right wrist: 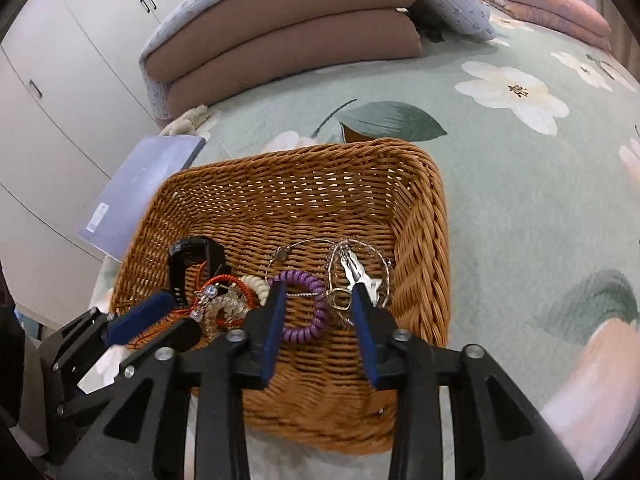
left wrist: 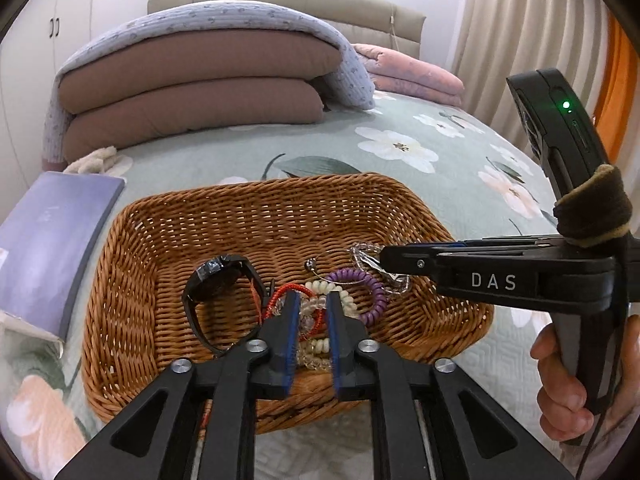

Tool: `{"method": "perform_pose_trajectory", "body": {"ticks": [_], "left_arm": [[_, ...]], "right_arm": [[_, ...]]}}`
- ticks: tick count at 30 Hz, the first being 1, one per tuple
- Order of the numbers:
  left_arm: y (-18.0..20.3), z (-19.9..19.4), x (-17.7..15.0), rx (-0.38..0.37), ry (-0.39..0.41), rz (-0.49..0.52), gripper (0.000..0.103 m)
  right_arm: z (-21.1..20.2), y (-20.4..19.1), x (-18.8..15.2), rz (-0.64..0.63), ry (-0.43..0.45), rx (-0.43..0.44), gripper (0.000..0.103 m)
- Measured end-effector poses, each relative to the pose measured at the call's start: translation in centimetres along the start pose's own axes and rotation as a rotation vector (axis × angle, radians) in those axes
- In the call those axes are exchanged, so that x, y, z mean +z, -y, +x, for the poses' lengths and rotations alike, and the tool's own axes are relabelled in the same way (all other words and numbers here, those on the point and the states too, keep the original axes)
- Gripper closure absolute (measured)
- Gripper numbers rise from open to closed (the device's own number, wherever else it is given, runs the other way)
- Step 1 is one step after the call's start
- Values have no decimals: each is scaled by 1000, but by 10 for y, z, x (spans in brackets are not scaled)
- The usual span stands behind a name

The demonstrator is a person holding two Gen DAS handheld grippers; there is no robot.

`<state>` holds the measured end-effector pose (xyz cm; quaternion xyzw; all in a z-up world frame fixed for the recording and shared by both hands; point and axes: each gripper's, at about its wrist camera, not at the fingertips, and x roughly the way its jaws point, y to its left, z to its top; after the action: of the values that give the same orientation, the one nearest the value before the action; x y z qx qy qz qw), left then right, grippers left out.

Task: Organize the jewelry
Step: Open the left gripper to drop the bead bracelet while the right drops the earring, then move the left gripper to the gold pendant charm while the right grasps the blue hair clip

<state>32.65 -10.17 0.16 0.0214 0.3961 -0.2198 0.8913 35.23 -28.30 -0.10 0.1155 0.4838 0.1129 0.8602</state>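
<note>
Black, blue-padded jaws of the left gripper (left wrist: 311, 304) stand slightly apart over a tangle of jewelry at the near end of a wicker basket (left wrist: 280, 204), the pads not visibly pressing on anything. Between and under them lie a cream coil band (left wrist: 328, 289), clear beads (left wrist: 310, 307) and a red cord bracelet (left wrist: 294, 289). A black watch (left wrist: 218, 292) leans on its strap to their left; a purple coil band (left wrist: 370, 294) lies to their right. The right gripper (right wrist: 318, 298) also has its jaws apart, straddling the purple coil, its right tip just beside a silver wire bangle (right wrist: 304, 246) and chain with a star charm (right wrist: 374, 286), gripping nothing. The basket's far half is bare weave, its rim rope-braided and corners rounded. It sits on a quilted green bedspread (right wrist: 520, 208) with white flowers, open to its right; a lilac book (right wrist: 136, 184) lies just off its left rim, and folded brown quilts (left wrist: 192, 92) are stacked well behind
</note>
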Motion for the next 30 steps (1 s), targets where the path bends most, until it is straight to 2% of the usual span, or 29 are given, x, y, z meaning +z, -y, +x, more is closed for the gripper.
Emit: {"method": "perform_pose_trajectory", "body": {"ticks": [1, 3, 8, 10, 16, 23, 30], "left_arm": [[0, -2, 0, -1, 0, -2, 69], [0, -9, -1, 3, 14, -1, 60], [-3, -41, -10, -44, 52, -12, 58], [-4, -55, -14, -57, 68, -15, 50], [-3, -99, -33, -54, 111, -4, 49], [0, -125, -69, -43, 79, 49, 41], [0, -120, -114, -53, 15, 49, 41]], "right_arm": [[-4, -1, -2, -6, 6, 4, 64], [-12, -2, -7, -17, 12, 10, 64], [-39, -12, -34, -43, 21, 61, 64], [-47, -16, -45, -52, 22, 79, 64], [-72, -25, -89, -75, -12, 147, 63], [-93, -43, -172, -132, -35, 209, 62], [-101, -75, -249, -271, -21, 135, 62]]}}
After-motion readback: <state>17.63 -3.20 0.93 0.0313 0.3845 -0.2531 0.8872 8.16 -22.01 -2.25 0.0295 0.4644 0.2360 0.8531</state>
